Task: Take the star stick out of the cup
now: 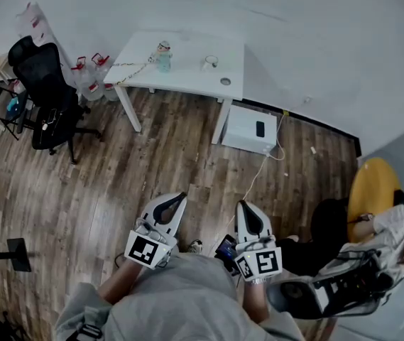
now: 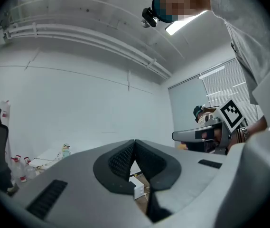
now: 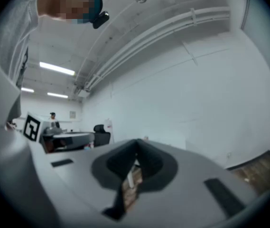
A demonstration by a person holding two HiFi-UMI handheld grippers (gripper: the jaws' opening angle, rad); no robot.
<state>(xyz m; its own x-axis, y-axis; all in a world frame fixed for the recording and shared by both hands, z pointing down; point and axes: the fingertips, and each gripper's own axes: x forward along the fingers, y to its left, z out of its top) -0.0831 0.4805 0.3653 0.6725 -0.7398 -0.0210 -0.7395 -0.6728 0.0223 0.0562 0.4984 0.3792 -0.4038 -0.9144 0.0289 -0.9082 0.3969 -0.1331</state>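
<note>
**Desk:** Both ends of the room, please, left to right.

**Operator:** Far left I see a black chair point(image 1: 42, 84). Next come red-capped bottles point(image 1: 88, 69) on the floor, by the left corner of the tabletop point(image 1: 187, 77). On the tabletop in my head view there is a teal thing point(image 1: 163, 57) with a pale top. A cord point(image 1: 134, 69) runs leftward from beside it. Then comes the cup point(image 1: 210, 62), and a small round disc point(image 1: 225, 82) sits near the front edge. The stick is too small for me to pick out, so I cannot tell which vessel carries it. A white box point(image 1: 250, 128) sits on the floor under the right end.

**Desk:** And the tongs?

**Operator:** My left tongs point(image 1: 182, 195) are pressed together with the tips meeting, and they are empty. My right tongs point(image 1: 243, 204) are pressed together too, also empty. I hold both level, close in front of my chest. They are well apart from the tabletop, which stands across the wood floor point(image 1: 152, 155). Right of them a person point(image 1: 386, 226) sits by a yellow chair point(image 1: 372, 183).
</note>
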